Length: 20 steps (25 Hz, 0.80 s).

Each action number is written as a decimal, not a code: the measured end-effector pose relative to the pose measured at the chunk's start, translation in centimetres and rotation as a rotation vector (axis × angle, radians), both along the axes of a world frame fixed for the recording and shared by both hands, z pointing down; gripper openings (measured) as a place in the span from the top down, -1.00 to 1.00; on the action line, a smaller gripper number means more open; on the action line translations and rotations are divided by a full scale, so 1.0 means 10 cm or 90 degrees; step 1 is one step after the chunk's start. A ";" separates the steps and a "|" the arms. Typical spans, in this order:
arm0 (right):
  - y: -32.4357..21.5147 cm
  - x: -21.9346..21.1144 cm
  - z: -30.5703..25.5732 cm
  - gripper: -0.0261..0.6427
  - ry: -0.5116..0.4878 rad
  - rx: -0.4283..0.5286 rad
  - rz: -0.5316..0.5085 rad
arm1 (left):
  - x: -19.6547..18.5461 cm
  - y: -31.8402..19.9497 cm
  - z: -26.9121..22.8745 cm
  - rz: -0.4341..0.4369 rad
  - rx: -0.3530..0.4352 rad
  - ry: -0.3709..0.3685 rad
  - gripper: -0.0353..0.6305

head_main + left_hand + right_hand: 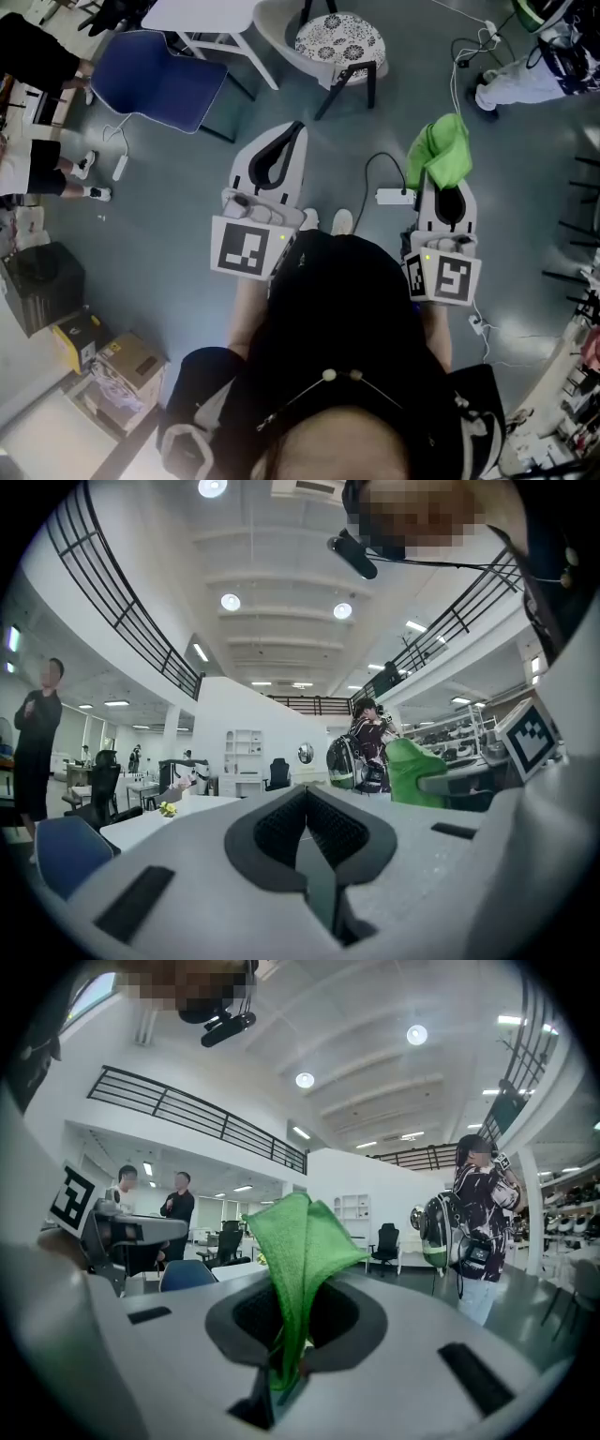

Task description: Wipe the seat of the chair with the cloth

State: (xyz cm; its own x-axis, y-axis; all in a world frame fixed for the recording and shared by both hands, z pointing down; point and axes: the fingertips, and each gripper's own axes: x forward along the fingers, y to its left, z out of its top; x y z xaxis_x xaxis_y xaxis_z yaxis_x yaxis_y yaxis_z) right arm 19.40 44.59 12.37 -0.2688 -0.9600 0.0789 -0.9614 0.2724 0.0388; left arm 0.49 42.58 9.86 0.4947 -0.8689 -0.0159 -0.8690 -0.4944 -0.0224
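The right claw (448, 187) is shut tight on the green cloth (439, 150), which sticks up out of its jaws in a loose fold. The left claw (292, 133) is closed with its jaws pressed together on nothing. Both are held out over the gray floor (169, 225). Far ahead stands a white chair (277, 33) with a spotted cushion (337, 39). A blue chair (159, 80) sits far off to the left, beside a white table (202, 14). A white plug strip (394, 197) and its black cord (375, 164) lie on the floor between the cloth and the white chair. A cardboard box (131, 361) sits near on the left.
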 end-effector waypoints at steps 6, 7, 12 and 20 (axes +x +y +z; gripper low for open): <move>0.00 0.19 0.02 0.79 -0.030 0.002 -0.014 | 0.14 0.02 0.00 -0.007 0.023 0.003 0.88; 0.00 0.23 0.03 0.79 -0.026 0.002 -0.014 | 0.18 0.03 -0.01 -0.009 0.028 0.005 0.88; -0.09 0.36 0.15 0.79 -0.037 -0.016 -0.024 | 0.33 0.07 0.14 -0.009 -0.003 -0.010 0.88; -0.41 0.38 0.21 0.78 -0.027 -0.022 -0.021 | 0.27 -0.31 0.22 -0.017 -0.012 0.005 0.88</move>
State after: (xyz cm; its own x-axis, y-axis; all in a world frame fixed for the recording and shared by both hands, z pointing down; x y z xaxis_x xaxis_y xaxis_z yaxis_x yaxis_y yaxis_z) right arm 23.19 40.50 14.44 -0.3038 -0.9475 0.0991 -0.9525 0.3042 -0.0122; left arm 3.20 39.47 12.09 0.4712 -0.8820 -0.0024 -0.8820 -0.4712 -0.0067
